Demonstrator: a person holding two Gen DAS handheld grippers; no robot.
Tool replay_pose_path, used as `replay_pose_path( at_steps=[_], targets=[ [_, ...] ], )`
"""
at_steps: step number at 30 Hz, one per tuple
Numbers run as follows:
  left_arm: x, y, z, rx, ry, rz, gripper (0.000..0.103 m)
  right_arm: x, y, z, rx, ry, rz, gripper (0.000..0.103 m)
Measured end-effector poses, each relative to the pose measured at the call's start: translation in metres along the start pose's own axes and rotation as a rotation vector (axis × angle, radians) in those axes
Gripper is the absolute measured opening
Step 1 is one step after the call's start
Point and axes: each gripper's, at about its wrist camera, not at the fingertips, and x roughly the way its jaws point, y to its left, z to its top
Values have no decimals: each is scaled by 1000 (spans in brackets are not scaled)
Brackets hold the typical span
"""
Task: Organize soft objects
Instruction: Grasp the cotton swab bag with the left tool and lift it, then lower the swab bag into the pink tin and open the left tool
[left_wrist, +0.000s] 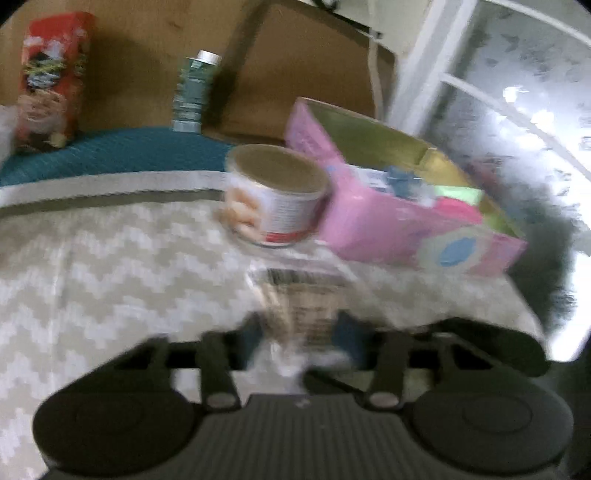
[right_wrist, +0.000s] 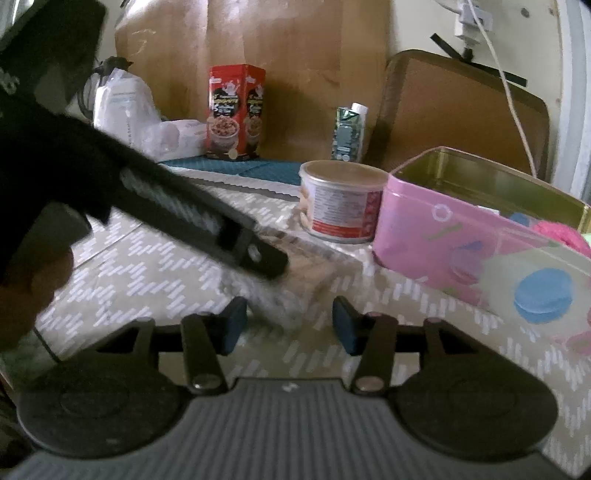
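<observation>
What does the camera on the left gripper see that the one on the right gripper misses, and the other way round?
Only the left view shows the left gripper closed on a clear plastic packet, and a bright window. Only the right view shows the right gripper, a white bag and a white cable. Both show the pink tin, round tub and red carton.

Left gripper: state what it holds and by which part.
The left gripper is shut on a clear plastic packet, pinching its near end. The right gripper is open and holds nothing.
</observation>
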Motion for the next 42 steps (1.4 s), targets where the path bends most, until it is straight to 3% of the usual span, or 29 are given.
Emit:
replay_pose_path(
  at_steps=[1,4,11,18,24,25,26,28,30,32,36,42],
  targets=[
    [0,-3,1,15,2,10,36,-1,2,0,-5,-4,10,44],
    [-7,-10,9,25,-5,-4,35,-5,4,0,-18,-30,-5,40],
    [-17,-54,51,161,-120,-70,35,-39,-17,19,-1,-208,-114,39],
    [21,-88,95,236,-149,-101,35,-40,-63,39,19,-261,-244,39],
    [72,-101,133,251,-153,-70,35,-9,-110,59,42,-234,-318,39],
    [81,-102,139,247,-162,-57,40,-2,-117,62,45,-224,-340,40],
    [91,-104,145,242,-177,-30,46,6,-124,65,52,-218,-371,40],
    [114,-107,154,242,-182,61,47,27,-138,72,59,-179,-477,47],
    [123,-103,156,213,-159,68,46,41,-149,73,70,-149,-537,46],
    [124,-99,150,198,-164,56,46,30,-157,71,142,-186,-490,47],
    [123,-102,138,223,-170,90,46,16,-149,57,106,-205,-524,47],
    [100,-117,119,276,-177,119,48,-7,-144,42,193,-221,-487,47]
  ],
)
